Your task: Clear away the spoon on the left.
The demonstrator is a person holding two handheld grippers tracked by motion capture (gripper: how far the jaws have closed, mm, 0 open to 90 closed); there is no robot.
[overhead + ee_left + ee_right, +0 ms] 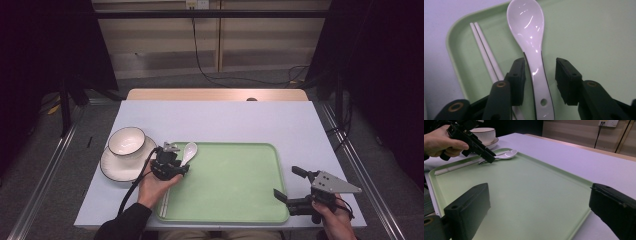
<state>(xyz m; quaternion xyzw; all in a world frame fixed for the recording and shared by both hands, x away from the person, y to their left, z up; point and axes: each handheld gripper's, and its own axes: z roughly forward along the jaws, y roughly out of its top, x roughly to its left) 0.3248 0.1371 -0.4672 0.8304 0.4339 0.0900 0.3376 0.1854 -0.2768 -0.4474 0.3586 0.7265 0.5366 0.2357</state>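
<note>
A: How does the left tool (540, 81) stand?

B: Its jaws are parted around the spoon (531, 47) handle, a gap on one side, so the grip looks released. The spoon lies on the green tray (599, 37), chopsticks (486, 52) just beside it

A: And the right tool (536, 207)?

B: Wide apart, holding nothing, above the tray's near edge. I'd judge bowl (127, 141) and saucer (116, 169), well off on the table (240, 120), come next

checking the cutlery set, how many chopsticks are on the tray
2, a white pair of chopsticks side by side along the left edge of the green tray, just left of the white spoon. Their near ends are hidden under the left gripper.
</note>
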